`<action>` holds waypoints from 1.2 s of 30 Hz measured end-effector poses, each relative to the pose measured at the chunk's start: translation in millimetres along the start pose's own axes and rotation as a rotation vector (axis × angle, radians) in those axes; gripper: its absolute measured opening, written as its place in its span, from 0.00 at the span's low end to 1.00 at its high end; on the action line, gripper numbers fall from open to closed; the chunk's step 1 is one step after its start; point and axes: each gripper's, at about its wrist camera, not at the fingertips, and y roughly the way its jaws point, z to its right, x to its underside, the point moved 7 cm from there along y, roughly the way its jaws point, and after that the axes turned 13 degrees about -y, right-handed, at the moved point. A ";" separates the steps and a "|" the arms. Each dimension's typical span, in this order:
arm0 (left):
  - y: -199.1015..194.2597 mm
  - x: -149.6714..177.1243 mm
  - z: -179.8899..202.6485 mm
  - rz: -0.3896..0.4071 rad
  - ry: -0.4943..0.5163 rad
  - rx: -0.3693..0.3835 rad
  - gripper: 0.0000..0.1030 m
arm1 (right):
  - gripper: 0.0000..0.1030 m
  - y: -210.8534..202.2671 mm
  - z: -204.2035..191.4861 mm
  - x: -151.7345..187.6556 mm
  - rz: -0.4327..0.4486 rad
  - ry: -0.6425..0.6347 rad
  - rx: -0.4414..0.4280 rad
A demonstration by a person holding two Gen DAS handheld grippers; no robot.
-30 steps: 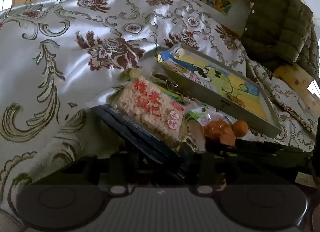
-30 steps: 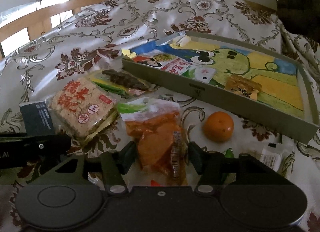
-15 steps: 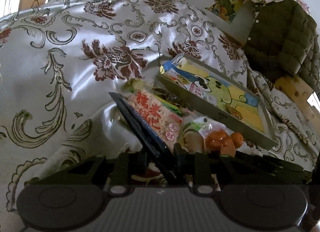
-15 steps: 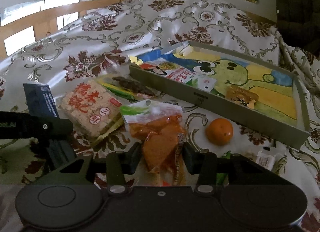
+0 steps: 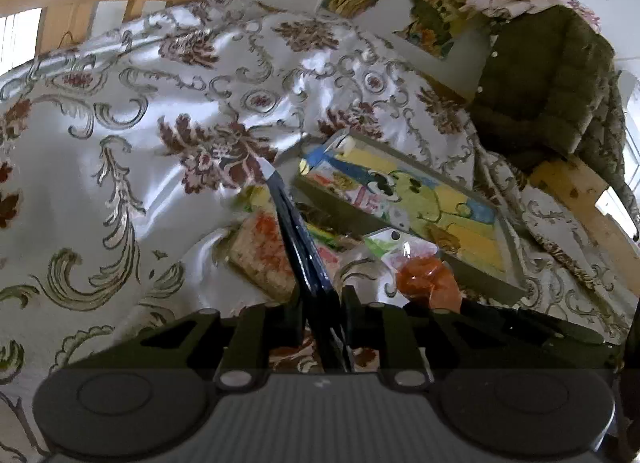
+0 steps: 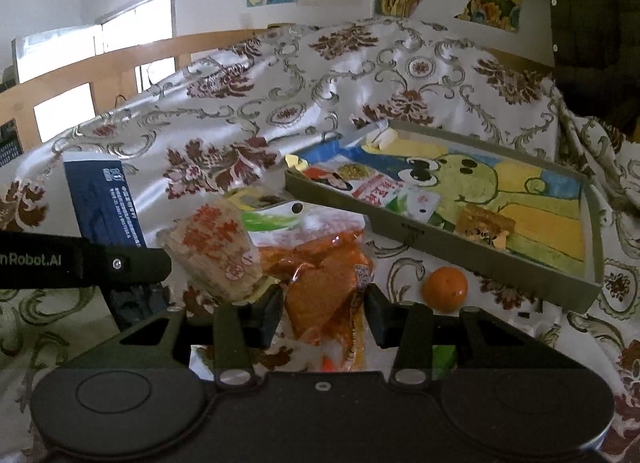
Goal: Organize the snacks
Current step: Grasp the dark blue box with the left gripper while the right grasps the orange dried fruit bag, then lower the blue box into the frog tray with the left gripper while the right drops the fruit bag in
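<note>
My right gripper (image 6: 322, 315) clamps the orange snack bag (image 6: 320, 275); a tangerine (image 6: 445, 288) sits just below the tray (image 6: 400, 223), near the bag

A bed holds everything. Its shiny white cover (image 6: 248, 111) has dark red flowers and grey curls on it. A flat grey tray (image 6: 404, 223) with a green cartoon animal painted inside sits on the cover. Just in front of the tray lies a small orange (image 6: 445, 289). A rice cracker pack (image 6: 216, 251) with red writing lies on the cover too (it looks a bit blurry). Some yellow and green wrappers (image 5: 320, 229) lie between that pack and the tray.
</note>
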 end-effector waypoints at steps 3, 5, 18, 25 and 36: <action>-4.6 -1.6 3.6 0.010 0.003 0.011 0.19 | 0.45 -8.9 1.4 -2.2 0.011 0.008 0.006; -6.6 -2.1 4.8 0.013 0.001 0.018 0.19 | 0.45 -14.0 3.8 -3.7 0.019 0.017 0.014; 6.1 -28.0 40.6 0.022 -0.005 0.053 0.19 | 0.45 -39.2 49.5 -28.5 0.107 0.151 0.104; 62.5 -55.5 89.5 0.025 -0.010 0.125 0.19 | 0.45 -27.3 110.6 -28.3 0.136 0.215 0.196; 190.6 -83.9 142.9 -0.075 -0.070 0.148 0.20 | 0.45 13.2 191.4 -3.7 0.104 0.313 0.311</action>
